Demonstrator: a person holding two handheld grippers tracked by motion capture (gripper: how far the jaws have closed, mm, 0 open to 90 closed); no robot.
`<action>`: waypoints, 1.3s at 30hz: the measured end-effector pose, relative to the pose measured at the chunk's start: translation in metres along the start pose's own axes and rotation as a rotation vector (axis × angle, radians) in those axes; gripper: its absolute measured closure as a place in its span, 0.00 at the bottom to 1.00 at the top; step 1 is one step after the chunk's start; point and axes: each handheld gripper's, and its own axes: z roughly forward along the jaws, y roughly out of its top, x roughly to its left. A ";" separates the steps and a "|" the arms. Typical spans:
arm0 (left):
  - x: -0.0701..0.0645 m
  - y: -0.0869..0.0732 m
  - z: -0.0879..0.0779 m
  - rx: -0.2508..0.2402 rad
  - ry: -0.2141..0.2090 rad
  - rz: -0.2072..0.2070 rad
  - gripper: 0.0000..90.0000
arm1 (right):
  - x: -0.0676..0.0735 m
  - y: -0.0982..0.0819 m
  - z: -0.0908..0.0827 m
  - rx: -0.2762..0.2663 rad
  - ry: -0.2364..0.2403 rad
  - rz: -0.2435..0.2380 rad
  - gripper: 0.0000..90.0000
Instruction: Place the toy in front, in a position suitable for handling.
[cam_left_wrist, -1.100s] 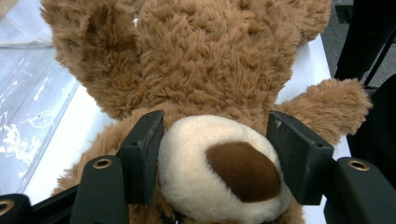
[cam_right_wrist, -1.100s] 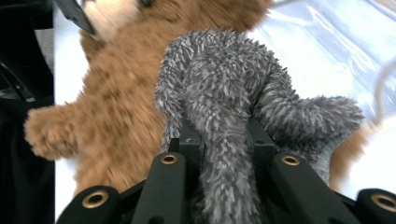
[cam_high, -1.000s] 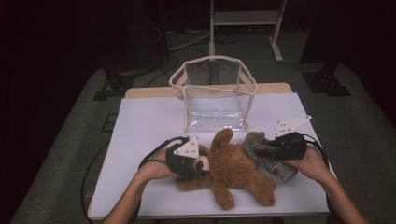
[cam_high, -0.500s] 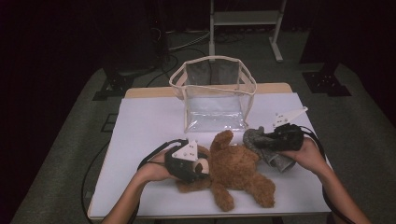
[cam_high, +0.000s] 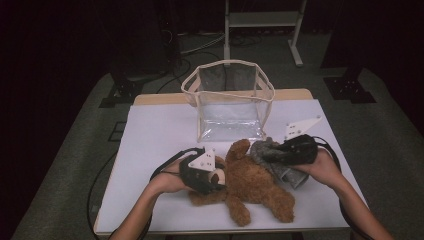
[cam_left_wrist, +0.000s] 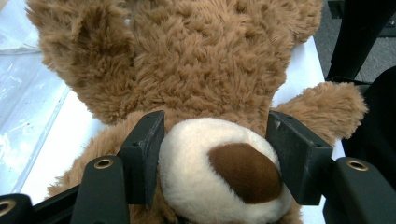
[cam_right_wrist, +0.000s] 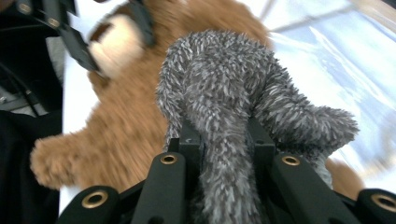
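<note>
A brown teddy bear (cam_high: 255, 182) lies on its back on the white table (cam_high: 150, 145). My left gripper (cam_high: 217, 177) is at its head. In the left gripper view the left gripper (cam_left_wrist: 215, 154) is shut on the bear's cream muzzle (cam_left_wrist: 224, 182), one pad pressing each side. A grey fuzzy plush toy (cam_high: 292, 176) lies against the bear's right side. My right gripper (cam_high: 272, 154) holds its upper end lifted. In the right gripper view the right gripper (cam_right_wrist: 224, 140) is shut on a strip of the grey fuzzy plush toy (cam_right_wrist: 219, 88), with the bear (cam_right_wrist: 126, 126) behind it.
A clear plastic bag with beige trim (cam_high: 230, 107) stands open-topped just behind the toys at mid-table. The table's left part is bare white surface. Cables trail from both grippers. Dark floor and a metal stand (cam_high: 260, 20) lie beyond the table.
My right gripper has moved a little left and up toward the bag, pulling the grey plush with it. The left gripper and the bear's head have stayed put.
</note>
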 end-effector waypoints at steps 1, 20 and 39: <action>0.000 0.000 0.000 -0.001 0.001 0.000 0.43 | 0.003 0.005 0.005 0.000 0.014 -0.012 0.81; -0.001 -0.004 -0.008 -0.021 0.017 -0.019 0.42 | 0.005 0.034 0.026 0.025 0.018 -0.066 0.81; 0.001 -0.004 -0.003 -0.028 -0.003 -0.018 0.43 | -0.002 0.038 0.048 0.057 0.048 -0.034 0.81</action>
